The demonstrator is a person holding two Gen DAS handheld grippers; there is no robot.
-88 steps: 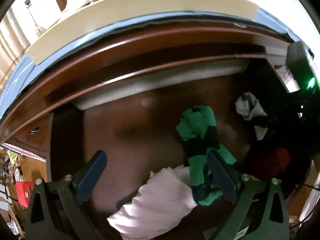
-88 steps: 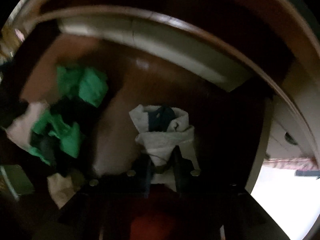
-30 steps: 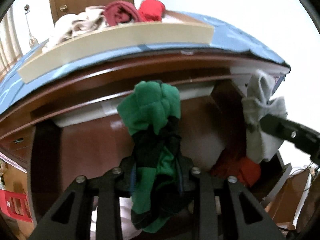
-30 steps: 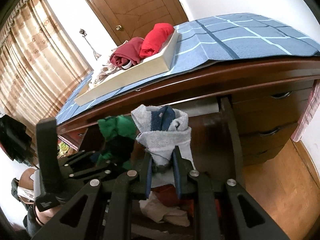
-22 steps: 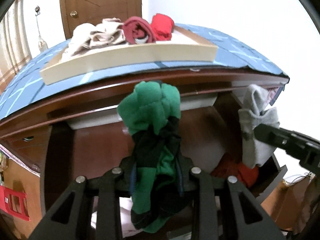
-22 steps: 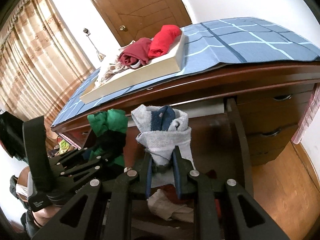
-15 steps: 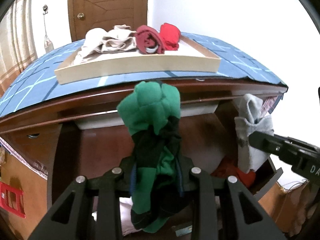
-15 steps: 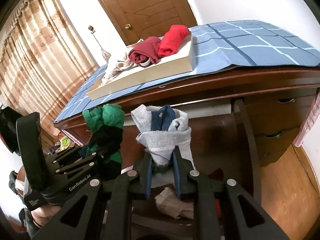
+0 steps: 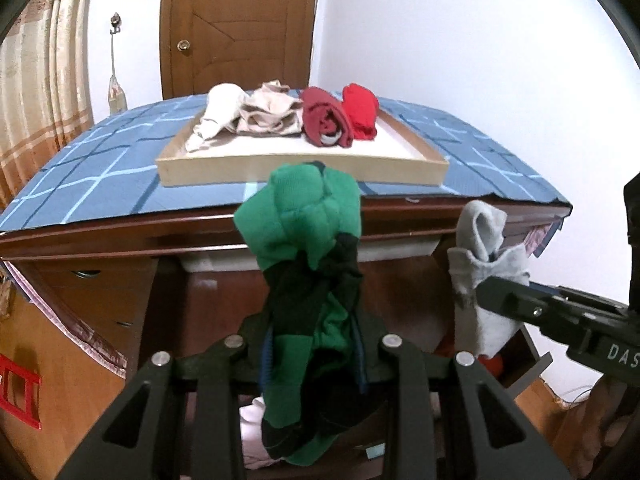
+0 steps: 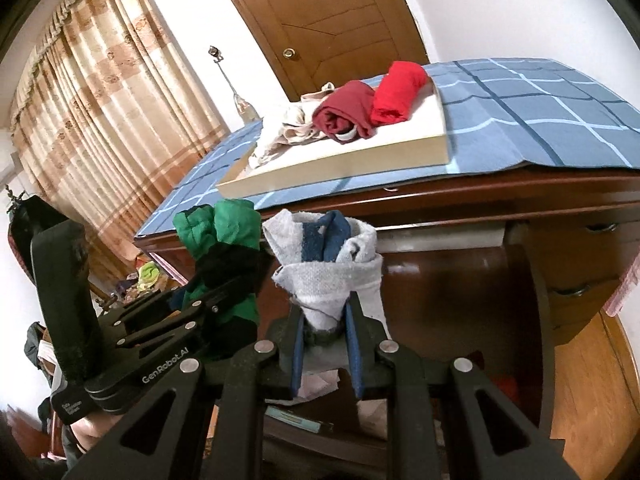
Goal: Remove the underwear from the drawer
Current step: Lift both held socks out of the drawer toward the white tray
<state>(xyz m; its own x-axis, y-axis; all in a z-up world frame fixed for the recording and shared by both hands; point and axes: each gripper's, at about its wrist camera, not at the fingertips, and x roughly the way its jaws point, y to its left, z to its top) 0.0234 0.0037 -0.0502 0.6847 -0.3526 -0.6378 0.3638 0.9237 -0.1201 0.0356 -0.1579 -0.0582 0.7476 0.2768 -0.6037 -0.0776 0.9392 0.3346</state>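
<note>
My left gripper point(image 9: 314, 354) is shut on a green and black piece of underwear point(image 9: 304, 232), held up in front of the open wooden drawer point(image 9: 400, 300). In the right wrist view that same green bundle point(image 10: 218, 236) and the left gripper point(image 10: 224, 292) sit to the left. My right gripper point(image 10: 324, 340) is shut on a grey and blue rolled piece of underwear point(image 10: 324, 264), which the left wrist view shows as a grey bundle point(image 9: 482, 276) at the right. A pale garment point(image 9: 250, 432) and a red one point(image 9: 494, 364) lie low in the drawer.
On the dresser top a blue checked cloth point(image 9: 100, 172) carries a shallow cream tray point(image 9: 300, 164) with beige, maroon and red rolled garments point(image 9: 340, 116). A brown door point(image 9: 236, 28) and a striped curtain point(image 10: 104, 92) stand behind. More drawers point(image 10: 580, 272) sit at the right.
Both grippers rose and drew back from the drawer with their bundles still held. The dresser top and tray, seen edge-on before, now show from above.
</note>
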